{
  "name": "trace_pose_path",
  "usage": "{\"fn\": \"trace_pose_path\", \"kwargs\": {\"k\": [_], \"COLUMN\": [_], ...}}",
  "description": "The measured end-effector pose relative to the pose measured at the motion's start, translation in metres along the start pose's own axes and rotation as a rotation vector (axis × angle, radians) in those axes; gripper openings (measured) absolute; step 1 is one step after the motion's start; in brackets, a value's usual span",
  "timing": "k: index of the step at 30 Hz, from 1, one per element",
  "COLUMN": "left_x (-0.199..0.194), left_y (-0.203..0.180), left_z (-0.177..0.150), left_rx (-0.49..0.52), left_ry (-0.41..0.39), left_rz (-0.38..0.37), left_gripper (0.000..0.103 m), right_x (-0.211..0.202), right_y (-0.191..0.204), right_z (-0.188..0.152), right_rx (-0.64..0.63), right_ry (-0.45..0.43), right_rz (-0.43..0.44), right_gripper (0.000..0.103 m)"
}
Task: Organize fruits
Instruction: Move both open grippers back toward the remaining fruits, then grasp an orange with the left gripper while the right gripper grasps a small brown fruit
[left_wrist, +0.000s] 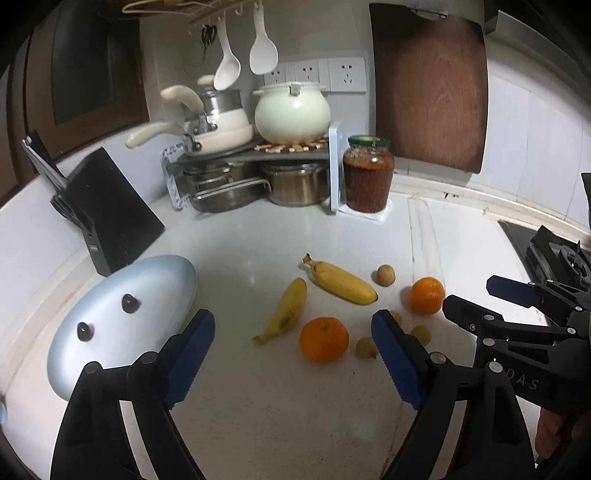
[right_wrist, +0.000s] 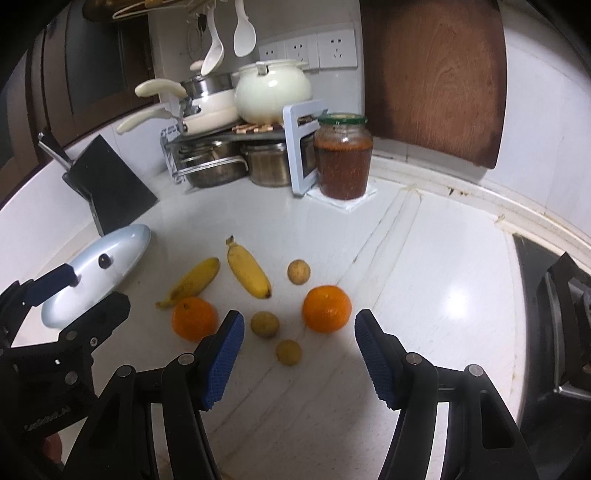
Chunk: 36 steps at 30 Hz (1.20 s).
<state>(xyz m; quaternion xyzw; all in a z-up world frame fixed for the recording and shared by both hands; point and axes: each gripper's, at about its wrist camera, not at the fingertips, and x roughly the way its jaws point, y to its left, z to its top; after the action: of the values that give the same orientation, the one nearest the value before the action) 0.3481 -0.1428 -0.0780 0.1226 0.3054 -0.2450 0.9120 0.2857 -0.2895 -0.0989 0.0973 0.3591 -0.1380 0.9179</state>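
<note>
A pale blue oval plate (left_wrist: 155, 280) lies at the left of the white counter and holds two dark cherries (left_wrist: 130, 303). Two bananas (left_wrist: 341, 282), two oranges (left_wrist: 324, 339) and several small tan round fruits (left_wrist: 385, 275) lie loose on the counter to its right. My left gripper (left_wrist: 293, 354) is open and empty, hovering just in front of the near orange. My right gripper (right_wrist: 299, 354) is open and empty above the small tan fruits (right_wrist: 289, 352), with the right orange (right_wrist: 327, 309) just beyond. The plate also shows in the right wrist view (right_wrist: 125, 243).
A black knife block (left_wrist: 110, 214) stands behind the plate. A rack with pots (left_wrist: 255, 173) and a jar of red preserve (left_wrist: 367, 177) stand at the back. A wooden cutting board (left_wrist: 430, 92) leans on the wall. A gas stove (right_wrist: 554, 314) is at the right.
</note>
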Motion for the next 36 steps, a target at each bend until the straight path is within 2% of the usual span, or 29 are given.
{"fn": "trace_pose_path", "kwargs": {"k": [10, 25, 36], "left_x": [0.033, 0.072, 0.088], "left_y": [0.000, -0.003, -0.006], "left_z": [-0.012, -0.016, -0.017], "left_rx": [0.023, 0.022, 0.006], "left_ry": [0.073, 0.144, 0.175], "left_rz": [-0.058, -0.132, -0.155], "left_gripper": [0.078, 0.068, 0.063], "right_x": [0.027, 0.052, 0.063], "right_y": [0.003, 0.004, 0.005], "right_z": [-0.015, -0.023, -0.024], "right_rx": [0.005, 0.013, 0.016], "right_ry": [0.066, 0.095, 0.111], "right_rz": [-0.004, -0.011, 0.012], "right_gripper": [0.063, 0.062, 0.049]}}
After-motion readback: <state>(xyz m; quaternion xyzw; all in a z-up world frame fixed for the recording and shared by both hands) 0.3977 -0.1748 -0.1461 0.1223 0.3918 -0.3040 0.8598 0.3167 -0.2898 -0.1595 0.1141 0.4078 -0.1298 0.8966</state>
